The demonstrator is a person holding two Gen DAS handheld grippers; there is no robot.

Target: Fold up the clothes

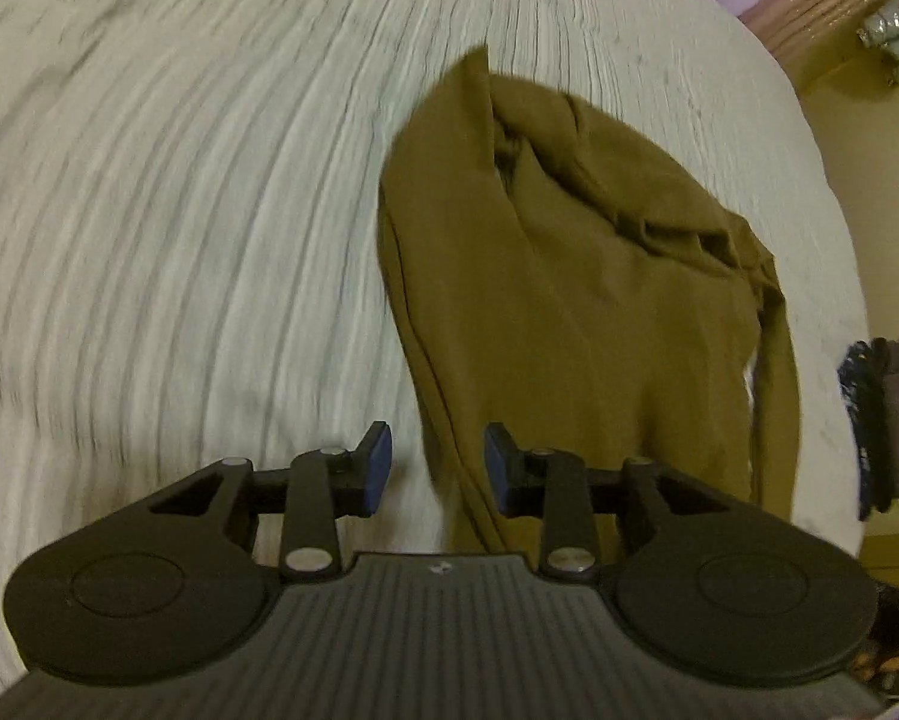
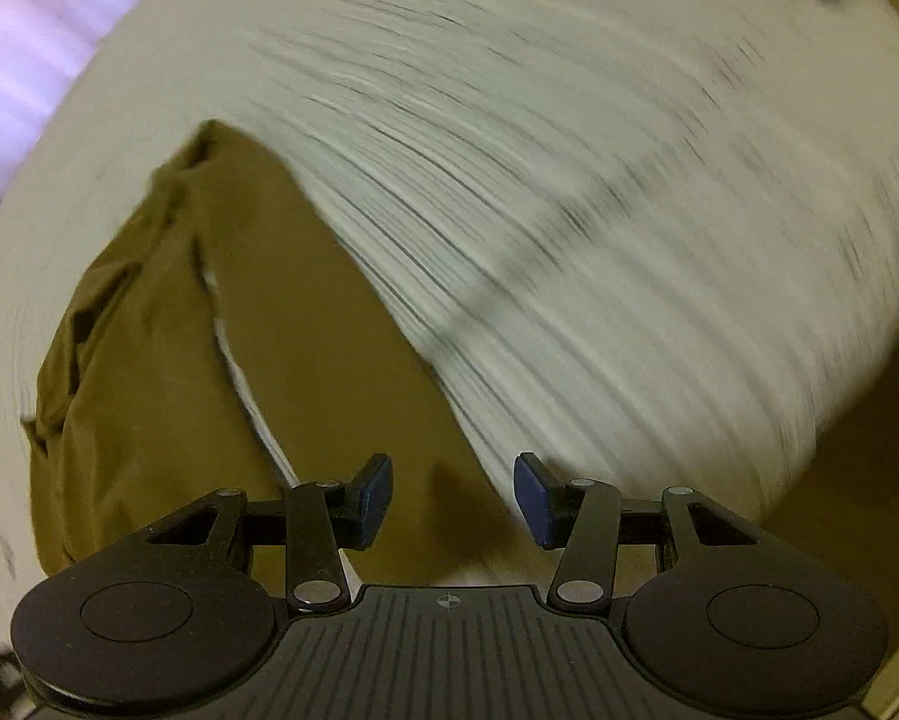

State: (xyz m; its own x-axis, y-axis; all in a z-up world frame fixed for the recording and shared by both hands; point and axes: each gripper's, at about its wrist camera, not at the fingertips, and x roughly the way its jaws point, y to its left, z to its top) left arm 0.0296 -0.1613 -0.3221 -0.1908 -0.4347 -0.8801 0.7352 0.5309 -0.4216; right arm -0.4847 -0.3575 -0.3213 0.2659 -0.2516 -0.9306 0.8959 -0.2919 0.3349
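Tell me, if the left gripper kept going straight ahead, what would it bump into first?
Probably the edge of the olive-brown cloth garment lying on the white table; the open left gripper straddles that edge, though blur makes depth uncertain.

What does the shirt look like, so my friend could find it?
Look at the big white table. The shirt lies on it, rumpled, in front of both open grippers. It is plain olive-brown, the only cloth on the white top; the dark clothes sit off past the table's edge.
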